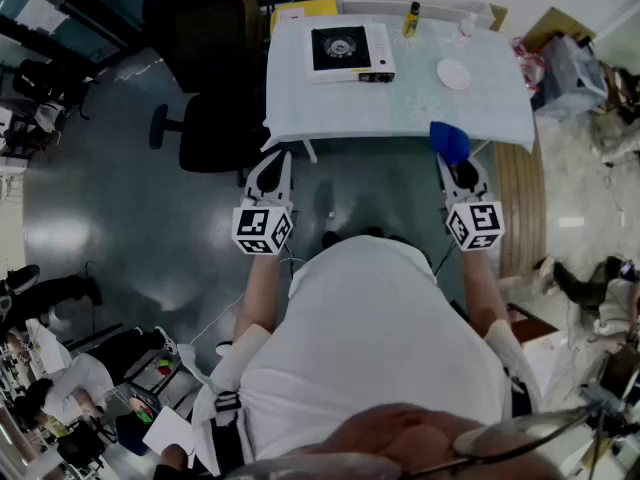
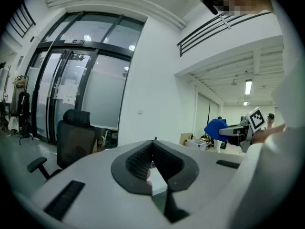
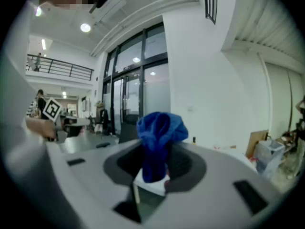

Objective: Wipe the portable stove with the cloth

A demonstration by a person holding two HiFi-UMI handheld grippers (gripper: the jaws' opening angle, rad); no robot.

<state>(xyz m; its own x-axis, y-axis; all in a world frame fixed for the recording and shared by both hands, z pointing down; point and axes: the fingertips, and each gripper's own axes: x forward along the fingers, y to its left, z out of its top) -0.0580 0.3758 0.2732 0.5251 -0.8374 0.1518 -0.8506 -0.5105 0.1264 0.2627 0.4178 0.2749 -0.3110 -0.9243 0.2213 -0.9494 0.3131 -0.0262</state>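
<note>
The portable stove (image 1: 349, 52), white with a black top and round burner, sits on the far side of the pale table (image 1: 400, 108). My right gripper (image 1: 458, 168) is held near the table's front right edge, shut on a bunched blue cloth (image 1: 450, 141) (image 3: 159, 137) that sticks up from its jaws. My left gripper (image 1: 272, 172) hangs off the table's front left corner, shut with nothing in it (image 2: 153, 167). Both grippers are well short of the stove. From the left gripper view the blue cloth (image 2: 217, 128) shows at the right.
On the table stand a yellow bottle (image 1: 411, 18) at the back and a white dish (image 1: 453, 73) to the stove's right. A black office chair (image 1: 205, 78) stands left of the table. Bags and clutter (image 1: 575, 68) lie on the floor at the right.
</note>
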